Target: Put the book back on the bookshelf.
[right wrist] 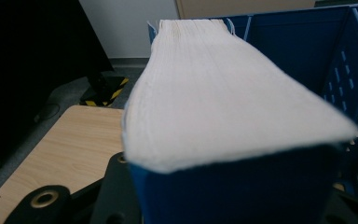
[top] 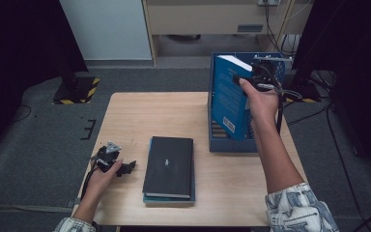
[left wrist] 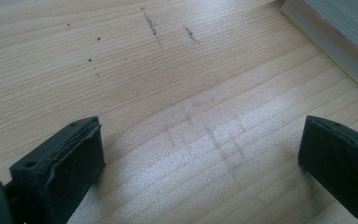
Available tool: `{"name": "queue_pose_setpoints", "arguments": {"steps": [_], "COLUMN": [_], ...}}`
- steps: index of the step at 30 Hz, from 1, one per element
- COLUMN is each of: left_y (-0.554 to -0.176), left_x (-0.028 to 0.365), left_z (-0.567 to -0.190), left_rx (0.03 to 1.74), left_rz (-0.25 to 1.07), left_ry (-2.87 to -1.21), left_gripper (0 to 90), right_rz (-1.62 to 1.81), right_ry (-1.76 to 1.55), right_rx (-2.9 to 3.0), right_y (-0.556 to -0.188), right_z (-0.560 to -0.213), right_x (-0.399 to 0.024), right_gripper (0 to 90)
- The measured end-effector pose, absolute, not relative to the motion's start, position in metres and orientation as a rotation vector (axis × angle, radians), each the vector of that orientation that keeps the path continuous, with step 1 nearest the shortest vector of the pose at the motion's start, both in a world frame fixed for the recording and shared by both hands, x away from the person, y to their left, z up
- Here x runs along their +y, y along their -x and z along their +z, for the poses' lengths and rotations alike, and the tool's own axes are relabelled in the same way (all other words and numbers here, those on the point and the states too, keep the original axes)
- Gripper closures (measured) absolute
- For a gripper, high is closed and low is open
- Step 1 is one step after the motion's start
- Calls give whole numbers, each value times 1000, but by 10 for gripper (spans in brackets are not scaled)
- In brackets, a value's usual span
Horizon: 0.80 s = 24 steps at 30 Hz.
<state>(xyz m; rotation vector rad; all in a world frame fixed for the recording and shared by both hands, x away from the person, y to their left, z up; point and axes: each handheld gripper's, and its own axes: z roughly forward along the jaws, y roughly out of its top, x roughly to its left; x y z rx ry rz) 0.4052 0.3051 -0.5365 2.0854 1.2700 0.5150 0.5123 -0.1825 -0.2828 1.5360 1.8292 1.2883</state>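
Table: light wood, faint dark scuff marks on its surface.
Black book: lies flat near the front edge, stacked on a teal book.
Floor: grey carpet.
Stand base: yellow-black striped, rear left.

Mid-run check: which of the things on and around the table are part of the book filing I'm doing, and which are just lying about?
In the job:
- blue book, clamped in the right gripper, upright in the blue file box
- stack of two books lying flat on the table, likely next
- left gripper, open, resting beside the stack

Lying about:
- yellow-and-black striped stand base on the floor
- cables beyond the box
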Motion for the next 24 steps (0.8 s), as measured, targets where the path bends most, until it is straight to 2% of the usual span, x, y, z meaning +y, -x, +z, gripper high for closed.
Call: {"name": "queue_pose_setpoints", "arguments": {"steps": [24], "left_y": [-405], "left_x": [305], "left_z": [-537], "left_rx": [1268], "left_rz": [517], "left_ry": [-2079], "left_gripper": [0], "right_rz": [1261], "right_ry": [-1578], "right_rx": [1739], "right_y": [-532], "right_z": [-294], "right_x": [-167], "right_gripper": [608]}}
